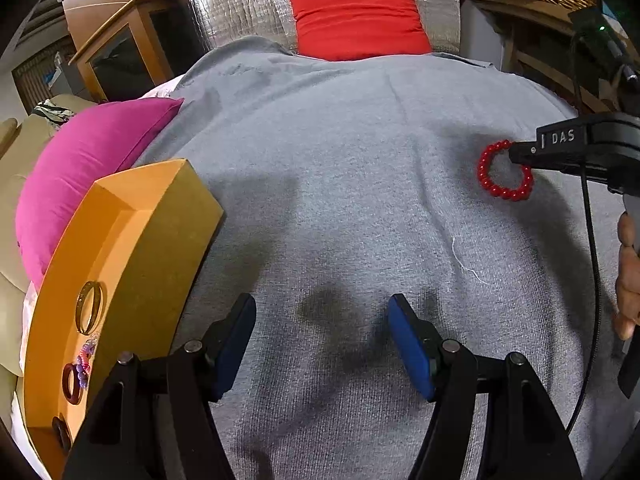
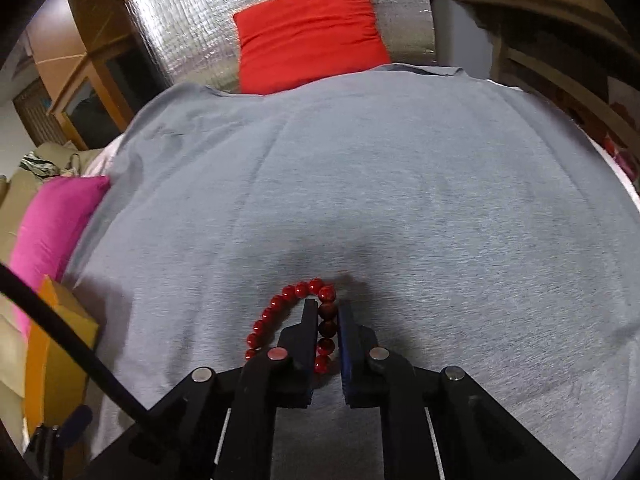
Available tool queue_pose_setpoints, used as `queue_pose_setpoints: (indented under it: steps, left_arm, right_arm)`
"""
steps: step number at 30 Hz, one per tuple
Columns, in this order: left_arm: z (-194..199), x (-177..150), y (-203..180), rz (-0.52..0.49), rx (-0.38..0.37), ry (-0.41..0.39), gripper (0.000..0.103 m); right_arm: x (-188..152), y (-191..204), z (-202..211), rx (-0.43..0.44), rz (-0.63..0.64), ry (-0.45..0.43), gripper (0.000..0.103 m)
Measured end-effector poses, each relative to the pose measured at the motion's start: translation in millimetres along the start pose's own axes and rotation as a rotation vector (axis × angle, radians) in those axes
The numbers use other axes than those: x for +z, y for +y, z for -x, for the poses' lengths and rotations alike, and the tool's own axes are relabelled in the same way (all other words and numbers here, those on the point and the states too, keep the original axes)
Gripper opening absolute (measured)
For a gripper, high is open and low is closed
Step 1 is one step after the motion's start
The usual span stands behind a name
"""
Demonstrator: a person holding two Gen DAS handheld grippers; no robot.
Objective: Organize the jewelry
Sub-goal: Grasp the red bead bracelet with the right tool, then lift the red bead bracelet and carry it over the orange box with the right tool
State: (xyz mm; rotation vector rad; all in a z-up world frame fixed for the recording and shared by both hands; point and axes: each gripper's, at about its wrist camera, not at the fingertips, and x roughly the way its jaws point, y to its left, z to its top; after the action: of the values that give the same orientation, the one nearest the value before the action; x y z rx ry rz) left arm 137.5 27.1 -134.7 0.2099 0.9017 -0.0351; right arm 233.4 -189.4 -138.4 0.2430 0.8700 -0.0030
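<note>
The right gripper [image 2: 325,312] clamps the red bead bracelet [image 2: 280,308] on the grey cloth [image 2: 400,200], while the left gripper [image 1: 322,312] hangs spread apart beside the orange tray [image 1: 160,216].

one red bead bracelet [image 1: 505,170], two cushions, one tray [image 1: 120,248]

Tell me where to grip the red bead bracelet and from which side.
Grip across the bead strand, one finger inside the loop and one outside, coming from above. The red bead bracelet lies flat on the grey cloth, so only the rim offers purchase. The right gripper is already shut on its right arc this way.
</note>
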Motion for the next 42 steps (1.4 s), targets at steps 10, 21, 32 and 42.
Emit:
queue_pose_setpoints:
  steps: [10, 21, 32, 42]
  left_arm:
    - [8, -3, 17, 0.03, 0.029, -0.015, 0.069]
    - [23, -10, 40, 0.063, 0.074, -0.053, 0.069]
    - [37, -15, 65, 0.099, 0.098, -0.086, 0.069]
    - [49, -22, 81, 0.131, 0.107, -0.106, 0.069]
  right_arm:
    - [-3, 19, 32, 0.12, 0.008, -0.046, 0.011]
    - [-6, 59, 63, 0.206, 0.071, -0.11, 0.011]
    - [-18, 96, 90, 0.28, 0.133, -0.156, 0.011]
    - [-28, 126, 105, 0.344, 0.174, -0.177, 0.011]
